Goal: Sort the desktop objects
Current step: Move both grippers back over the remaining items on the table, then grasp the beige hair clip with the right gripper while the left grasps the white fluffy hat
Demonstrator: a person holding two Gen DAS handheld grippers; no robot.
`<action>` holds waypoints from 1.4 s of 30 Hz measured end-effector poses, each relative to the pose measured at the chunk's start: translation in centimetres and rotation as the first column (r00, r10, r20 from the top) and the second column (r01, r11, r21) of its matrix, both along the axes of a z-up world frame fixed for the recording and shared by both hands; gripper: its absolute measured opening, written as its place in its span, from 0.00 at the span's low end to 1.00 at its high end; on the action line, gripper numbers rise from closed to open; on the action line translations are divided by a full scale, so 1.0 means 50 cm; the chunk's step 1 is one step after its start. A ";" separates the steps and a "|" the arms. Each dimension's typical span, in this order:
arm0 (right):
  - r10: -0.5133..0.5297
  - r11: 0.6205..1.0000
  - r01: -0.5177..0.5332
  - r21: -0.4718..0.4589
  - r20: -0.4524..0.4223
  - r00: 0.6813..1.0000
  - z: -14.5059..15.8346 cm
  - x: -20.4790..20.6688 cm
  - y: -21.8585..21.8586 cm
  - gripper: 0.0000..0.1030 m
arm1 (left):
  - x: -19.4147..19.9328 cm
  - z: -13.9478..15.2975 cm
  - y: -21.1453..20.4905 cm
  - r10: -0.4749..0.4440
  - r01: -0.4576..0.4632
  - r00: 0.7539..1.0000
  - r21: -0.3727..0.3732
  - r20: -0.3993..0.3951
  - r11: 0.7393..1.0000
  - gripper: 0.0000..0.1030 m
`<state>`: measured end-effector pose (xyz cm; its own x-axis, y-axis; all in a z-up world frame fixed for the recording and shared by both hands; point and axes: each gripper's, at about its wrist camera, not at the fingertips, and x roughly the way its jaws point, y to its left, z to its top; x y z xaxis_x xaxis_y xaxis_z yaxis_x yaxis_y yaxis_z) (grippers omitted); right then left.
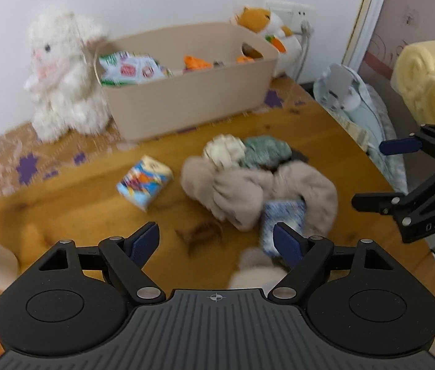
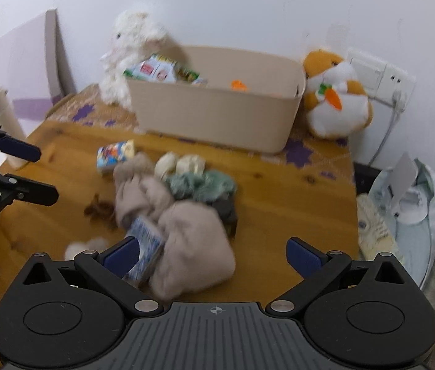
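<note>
– beige plastic bin (image 1: pixel 186 98), upper middle of the left wrist view: what's inside?
– a green-and-white printed packet (image 1: pixel 128 69) at its left end and small orange items (image 1: pixel 194 61) toward the right.
– and the grippers?
– left gripper (image 1: pixel 216 242) hovers low over the wooden table (image 1: pixel 72 203), jaws wide apart, holding nothing. right gripper (image 2: pixel 213 254) is equally wide open and empty, above the beige cloth heap (image 2: pixel 186 234) at frame centre, a blue patterned carton (image 2: pixel 145 246) by its left finger.
</note>
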<state>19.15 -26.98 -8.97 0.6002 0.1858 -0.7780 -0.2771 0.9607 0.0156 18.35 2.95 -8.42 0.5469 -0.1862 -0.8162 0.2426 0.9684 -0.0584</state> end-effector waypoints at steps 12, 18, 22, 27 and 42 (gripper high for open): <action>0.225 0.972 -0.230 -0.041 -0.098 0.969 -0.070 -0.069 0.037 1.00 | -0.052 -0.063 -0.065 -0.027 0.023 0.992 -0.035 -0.123 0.999 0.80; 0.329 0.937 -0.340 -0.085 -0.115 0.937 -0.113 -0.087 0.080 1.00 | -0.061 -0.109 -0.085 -0.024 0.021 0.981 -0.019 -0.192 1.000 0.80; 0.333 0.934 -0.344 -0.092 -0.122 0.935 -0.134 -0.079 0.086 1.00 | -0.054 -0.139 -0.083 0.022 -0.024 0.971 -0.003 -0.240 1.000 0.80; 0.305 0.949 -0.313 -0.045 -0.122 0.944 -0.150 -0.061 0.088 1.00 | -0.041 -0.160 -0.074 0.086 -0.091 0.960 -0.006 -0.265 0.996 0.80; 0.278 0.960 -0.273 0.056 -0.142 0.950 -0.177 -0.056 0.088 0.82 | -0.019 -0.187 -0.060 0.173 -0.187 0.944 -0.020 -0.281 0.982 0.69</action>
<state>16.32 -22.58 -17.81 0.4012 0.3567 -0.8437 -0.5232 0.8452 0.1085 17.42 -0.04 -17.75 0.3285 -0.1465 -0.9331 0.0325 0.9891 -0.1439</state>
